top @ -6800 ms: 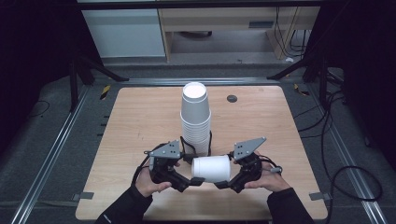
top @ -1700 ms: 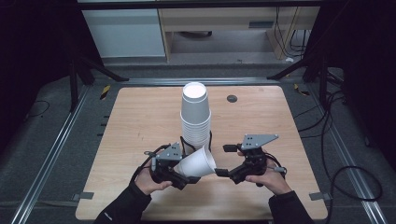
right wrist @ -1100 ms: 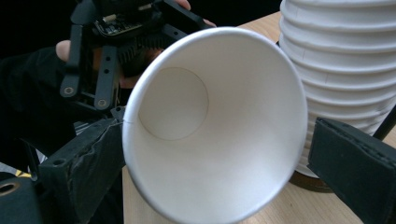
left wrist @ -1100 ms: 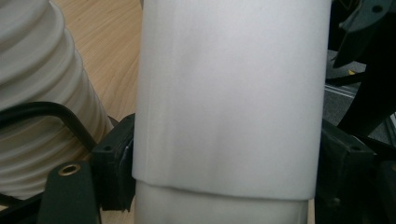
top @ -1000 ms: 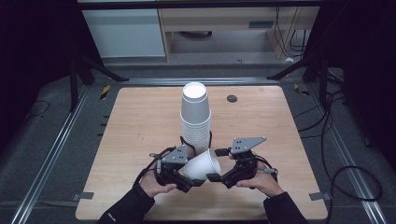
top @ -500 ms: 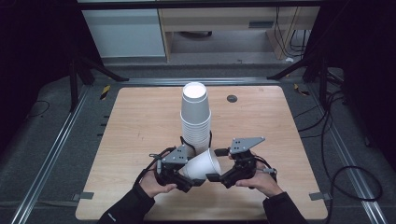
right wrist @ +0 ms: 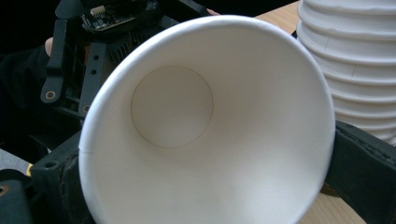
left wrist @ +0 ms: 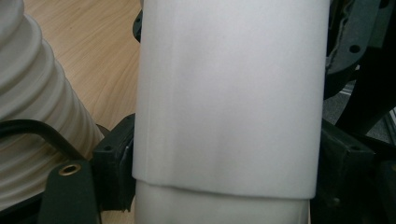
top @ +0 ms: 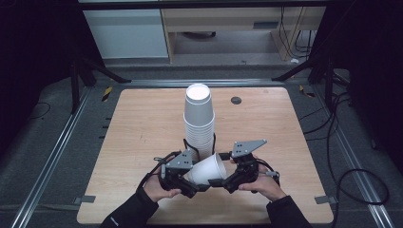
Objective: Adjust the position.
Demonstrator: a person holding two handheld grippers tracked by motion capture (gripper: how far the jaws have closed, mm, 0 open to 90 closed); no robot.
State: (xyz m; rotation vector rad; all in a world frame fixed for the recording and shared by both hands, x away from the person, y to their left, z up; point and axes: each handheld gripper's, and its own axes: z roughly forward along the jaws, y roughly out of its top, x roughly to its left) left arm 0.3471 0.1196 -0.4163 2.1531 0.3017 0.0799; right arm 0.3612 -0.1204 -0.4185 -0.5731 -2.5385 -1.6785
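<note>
A white paper cup (top: 207,170) hangs tilted just above the table's front, its mouth toward the upper right. My left gripper (top: 194,184) is shut on its narrow bottom end; in the left gripper view the cup wall (left wrist: 229,93) stands between the black fingers (left wrist: 114,168). My right gripper (top: 224,180) holds the rim end. In the right gripper view the open mouth (right wrist: 187,140) spans from one finger (right wrist: 56,182) to the other and touches both. These jaws have just been opening slightly with the cup between them. A tall stack of cups (top: 199,123) stands right behind.
The stack rises close beside both grippers (left wrist: 32,116) (right wrist: 355,60). The wooden table (top: 138,123) has bare room to the left and right of it. A small dark disc (top: 236,100) lies at the back right. Cables trail on the floor around the table.
Earlier the cup lay level between both grippers, then only the left held it tilted. The right gripper came back to its mouth. Over the last second nothing visibly moved.
</note>
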